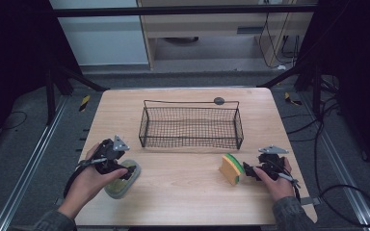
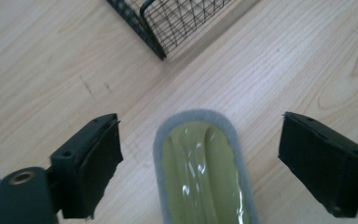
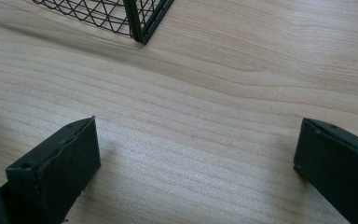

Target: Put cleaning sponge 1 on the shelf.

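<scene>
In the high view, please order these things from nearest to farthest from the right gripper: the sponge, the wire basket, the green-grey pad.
1. sponge, just beside the right gripper, toward the table's middle.
2. wire basket, behind it, at the centre.
3. green-grey pad, across the table, under the left gripper.

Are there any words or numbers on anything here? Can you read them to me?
No, there is nothing to read here.
The green pad with a grey rim is plain, with no letters.
The yellow and green sponge has no label that I can see.
The wire basket and the wooden table carry no writing.
</scene>
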Demonstrator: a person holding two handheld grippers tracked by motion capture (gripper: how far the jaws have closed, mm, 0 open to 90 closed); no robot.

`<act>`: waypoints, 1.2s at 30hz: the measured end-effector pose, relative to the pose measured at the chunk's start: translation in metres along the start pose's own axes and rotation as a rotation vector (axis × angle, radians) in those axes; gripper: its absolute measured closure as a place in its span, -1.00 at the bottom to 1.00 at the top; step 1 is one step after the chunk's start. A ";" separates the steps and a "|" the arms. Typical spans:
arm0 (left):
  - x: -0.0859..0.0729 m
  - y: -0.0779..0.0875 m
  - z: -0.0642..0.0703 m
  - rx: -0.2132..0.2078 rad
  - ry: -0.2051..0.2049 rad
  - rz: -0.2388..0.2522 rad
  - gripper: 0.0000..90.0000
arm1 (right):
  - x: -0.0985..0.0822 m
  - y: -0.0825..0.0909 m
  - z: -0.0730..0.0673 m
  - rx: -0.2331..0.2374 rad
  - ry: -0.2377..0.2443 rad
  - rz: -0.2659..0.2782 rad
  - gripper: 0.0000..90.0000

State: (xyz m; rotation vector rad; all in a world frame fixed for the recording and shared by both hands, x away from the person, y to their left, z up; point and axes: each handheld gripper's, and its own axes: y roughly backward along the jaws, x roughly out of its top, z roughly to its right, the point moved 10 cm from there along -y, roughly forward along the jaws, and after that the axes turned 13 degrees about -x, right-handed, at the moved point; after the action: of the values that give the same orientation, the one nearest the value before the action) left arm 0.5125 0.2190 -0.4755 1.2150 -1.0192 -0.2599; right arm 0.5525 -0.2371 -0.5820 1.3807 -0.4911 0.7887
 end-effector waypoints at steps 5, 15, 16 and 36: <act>-0.011 0.004 -0.009 0.026 -0.020 -0.062 -0.67 | 0.000 0.000 0.000 -0.002 0.001 0.002 -0.99; -0.022 0.006 -0.011 0.003 0.054 -0.088 -0.73 | 0.000 0.000 0.000 -0.003 0.002 0.001 -0.98; -0.024 0.006 -0.010 -0.002 0.059 -0.093 -0.74 | 0.000 0.000 0.000 -0.003 0.002 0.001 -0.98; -0.031 -0.026 -0.003 -0.069 0.122 -0.186 -0.27 | 0.000 0.000 0.001 -0.006 0.005 0.004 -0.98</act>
State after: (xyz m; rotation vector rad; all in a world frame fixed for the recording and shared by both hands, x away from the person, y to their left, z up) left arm 0.5058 0.2320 -0.5134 1.2489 -0.7869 -0.3581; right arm 0.5523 -0.2379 -0.5821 1.3721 -0.4922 0.7925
